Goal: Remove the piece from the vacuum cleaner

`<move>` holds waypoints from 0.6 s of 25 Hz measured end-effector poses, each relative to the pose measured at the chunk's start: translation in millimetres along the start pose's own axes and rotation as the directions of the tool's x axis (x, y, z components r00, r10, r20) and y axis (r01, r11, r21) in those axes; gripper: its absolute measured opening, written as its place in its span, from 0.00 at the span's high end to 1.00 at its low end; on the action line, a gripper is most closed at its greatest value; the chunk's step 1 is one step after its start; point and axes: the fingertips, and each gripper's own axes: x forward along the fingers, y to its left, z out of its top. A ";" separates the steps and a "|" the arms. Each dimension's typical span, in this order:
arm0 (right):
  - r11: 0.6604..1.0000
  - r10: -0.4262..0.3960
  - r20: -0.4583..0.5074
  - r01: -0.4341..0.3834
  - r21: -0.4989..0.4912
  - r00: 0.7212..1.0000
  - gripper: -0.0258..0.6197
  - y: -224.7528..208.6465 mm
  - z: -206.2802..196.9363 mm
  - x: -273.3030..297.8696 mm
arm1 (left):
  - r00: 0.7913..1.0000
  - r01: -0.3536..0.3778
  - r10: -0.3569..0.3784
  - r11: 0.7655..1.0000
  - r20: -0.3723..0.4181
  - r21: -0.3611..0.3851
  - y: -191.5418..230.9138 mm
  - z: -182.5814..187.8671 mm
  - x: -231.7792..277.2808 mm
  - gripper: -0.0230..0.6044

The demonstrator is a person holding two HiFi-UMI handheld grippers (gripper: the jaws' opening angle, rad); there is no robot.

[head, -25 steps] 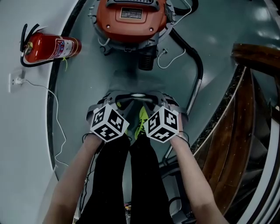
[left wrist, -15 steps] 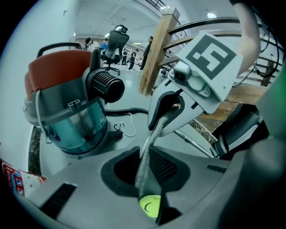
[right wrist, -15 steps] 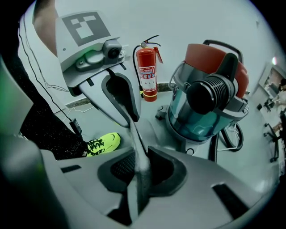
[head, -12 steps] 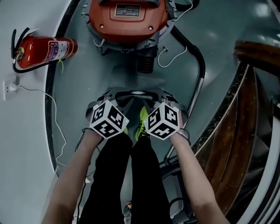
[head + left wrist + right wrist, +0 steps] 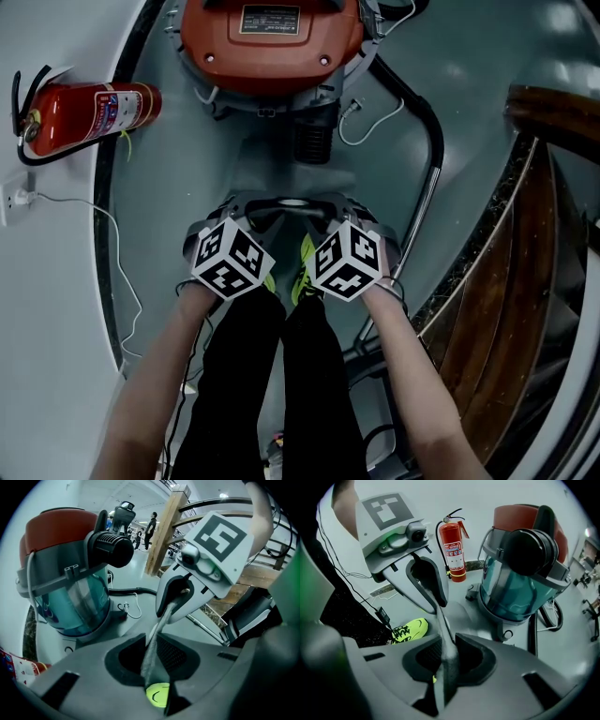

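Note:
The vacuum cleaner (image 5: 272, 37), with a red lid and a clear teal drum (image 5: 70, 573) (image 5: 525, 569), stands on the floor ahead of me. A thin grey piece (image 5: 286, 202) spans between my two grippers above my legs, clear of the vacuum. It shows edge-on as a narrow strip (image 5: 157, 630) (image 5: 443, 630). My left gripper (image 5: 251, 210) (image 5: 150, 667) grips one end; its jaws have just been opening slightly with the piece still between them. My right gripper (image 5: 323, 210) (image 5: 445, 667) is shut on the other end.
A red fire extinguisher (image 5: 84, 105) (image 5: 453, 545) lies at the left by the wall. The black hose (image 5: 427, 122) curves right from the vacuum. Wooden stairs (image 5: 525, 234) rise at the right. A white cable (image 5: 112, 234) trails along the left. My yellow-green shoes (image 5: 302, 267) are below the grippers.
Both grippers have sunk a little together with the grey piece held between them. The vacuum and extinguisher have slid toward the picture's top and left.

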 end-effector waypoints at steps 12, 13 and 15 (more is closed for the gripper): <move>0.998 0.037 -0.018 -0.036 0.049 0.999 0.85 8.8 -4.5 10.2 | 0.999 0.032 -0.033 0.999 -0.026 -0.023 -5.6 -11.7 7.0 0.79; 0.998 0.044 -0.021 -0.043 0.054 0.999 0.84 11.4 -5.5 11.8 | 0.999 0.037 -0.038 0.999 -0.026 -0.019 -7.6 -13.2 7.8 0.76; 0.997 0.054 -0.026 -0.053 0.059 0.998 0.84 17.1 -7.9 14.1 | 0.999 0.043 -0.043 0.999 -0.016 -0.013 -11.8 -14.9 8.4 0.71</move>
